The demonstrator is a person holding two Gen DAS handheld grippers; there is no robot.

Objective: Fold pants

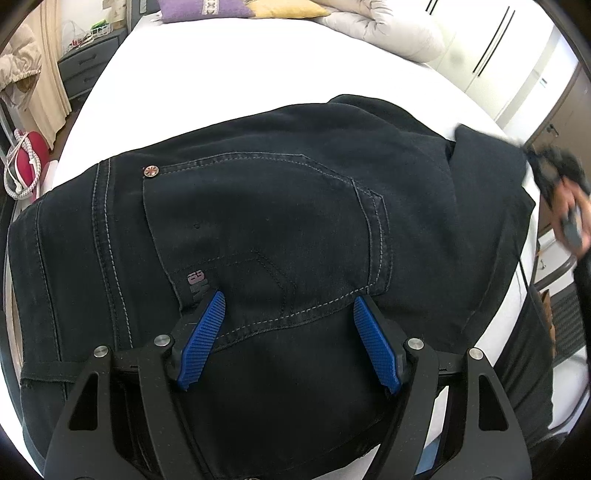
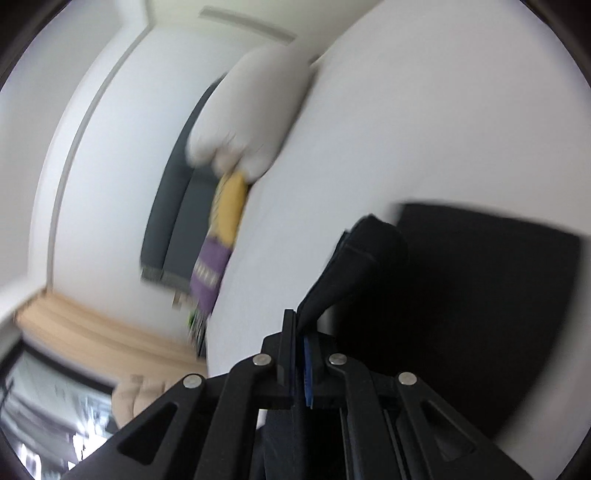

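Now | left tongs [image 1: 288, 301] wide over dark denim pants [image 1: 258, 206] | right tongs [image 2: 301, 332] pinching hem

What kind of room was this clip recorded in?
Most likely a bedroom: the dark pants lie on a white bed with pillows at its head, and a grey dresser stands beside it.

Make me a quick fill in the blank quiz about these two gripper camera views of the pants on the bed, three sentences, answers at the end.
1. The left gripper hovers over the pants' back pocket with its jaws ____.
2. The right gripper is clamped shut on a fold of the ____ pants.
3. Near the far end of the white bed, a yellow pillow lies beside a ____ one.

Answers: open; black; purple
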